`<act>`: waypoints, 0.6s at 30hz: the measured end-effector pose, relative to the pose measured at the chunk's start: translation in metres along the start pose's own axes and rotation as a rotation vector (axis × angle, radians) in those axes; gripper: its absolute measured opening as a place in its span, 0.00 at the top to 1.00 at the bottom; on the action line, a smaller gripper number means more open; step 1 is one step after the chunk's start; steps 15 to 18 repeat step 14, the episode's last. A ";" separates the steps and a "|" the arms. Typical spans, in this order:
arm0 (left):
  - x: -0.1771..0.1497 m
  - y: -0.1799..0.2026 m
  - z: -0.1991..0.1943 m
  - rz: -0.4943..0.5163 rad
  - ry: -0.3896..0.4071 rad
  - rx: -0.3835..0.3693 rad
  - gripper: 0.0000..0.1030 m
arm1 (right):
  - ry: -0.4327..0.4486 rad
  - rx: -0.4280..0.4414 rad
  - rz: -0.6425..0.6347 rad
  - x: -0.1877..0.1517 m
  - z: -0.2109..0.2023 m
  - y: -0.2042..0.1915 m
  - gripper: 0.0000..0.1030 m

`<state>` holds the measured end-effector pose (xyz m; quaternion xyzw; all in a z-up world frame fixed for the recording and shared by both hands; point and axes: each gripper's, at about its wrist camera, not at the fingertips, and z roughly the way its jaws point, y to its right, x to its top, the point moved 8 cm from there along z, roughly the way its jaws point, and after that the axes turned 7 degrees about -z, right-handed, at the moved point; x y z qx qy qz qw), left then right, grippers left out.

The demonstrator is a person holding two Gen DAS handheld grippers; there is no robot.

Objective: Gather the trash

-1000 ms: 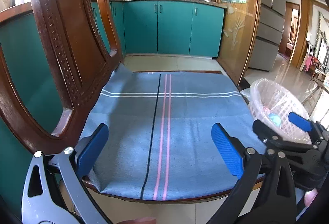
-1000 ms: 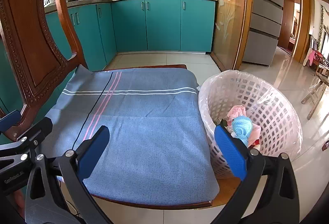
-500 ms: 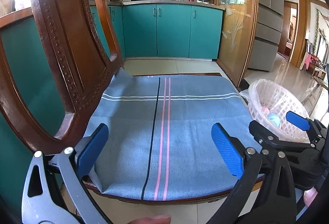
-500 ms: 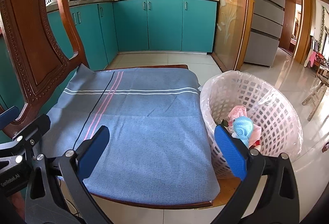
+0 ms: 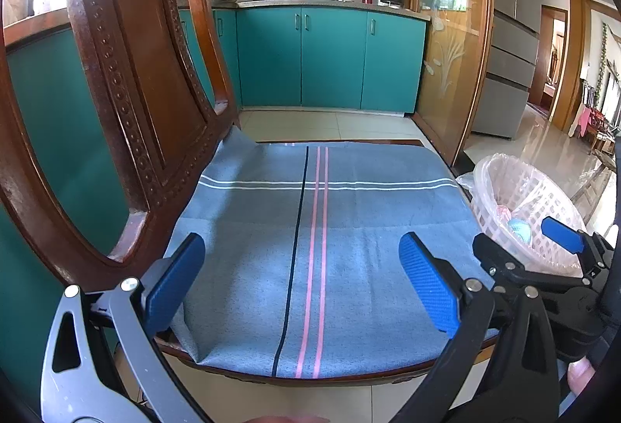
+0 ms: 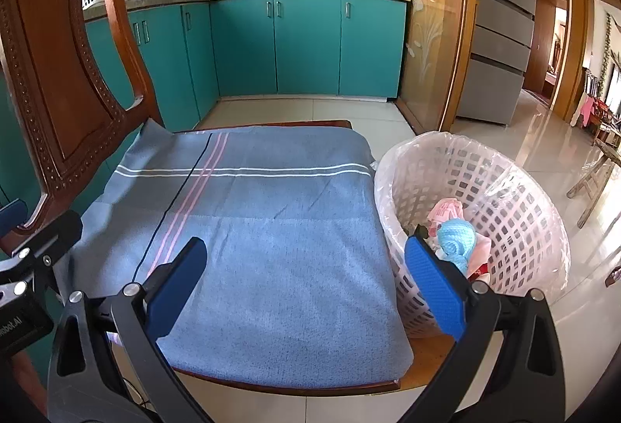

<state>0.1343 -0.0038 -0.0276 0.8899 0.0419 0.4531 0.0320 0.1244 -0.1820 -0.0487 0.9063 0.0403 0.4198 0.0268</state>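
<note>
Both the left gripper (image 5: 300, 285) and right gripper (image 6: 306, 285) are spread, empty. Cloth (image 6: 271, 228) bare; trash (image 6: 454, 232) in basket (image 6: 516, 205). Collection appears complete; next, withdraw.

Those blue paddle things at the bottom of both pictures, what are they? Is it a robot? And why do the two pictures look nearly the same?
They are not a robot. A person holds a grabber tool in each hand, and each tool has two fingers with blue pads. A small camera sits on each tool and looks out along its fingers, so you get one picture from the left gripper and one from the right gripper. They are side by side, so the views look alike. Both are open and hold nothing. In front is a wooden chair with a blue striped cloth spread on its seat. Beside the chair is a pink basket lined with a clear bag, with trash already inside.
</note>
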 end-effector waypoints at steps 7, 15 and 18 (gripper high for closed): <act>0.000 -0.001 0.002 0.002 -0.008 0.008 0.03 | -0.005 0.002 -0.004 0.000 0.002 -0.001 0.03; -0.002 -0.002 0.008 -0.015 -0.042 -0.011 0.03 | -0.005 0.002 -0.003 -0.001 0.002 -0.001 0.03; -0.002 -0.002 0.008 -0.015 -0.042 -0.011 0.03 | -0.005 0.002 -0.003 -0.001 0.002 -0.001 0.03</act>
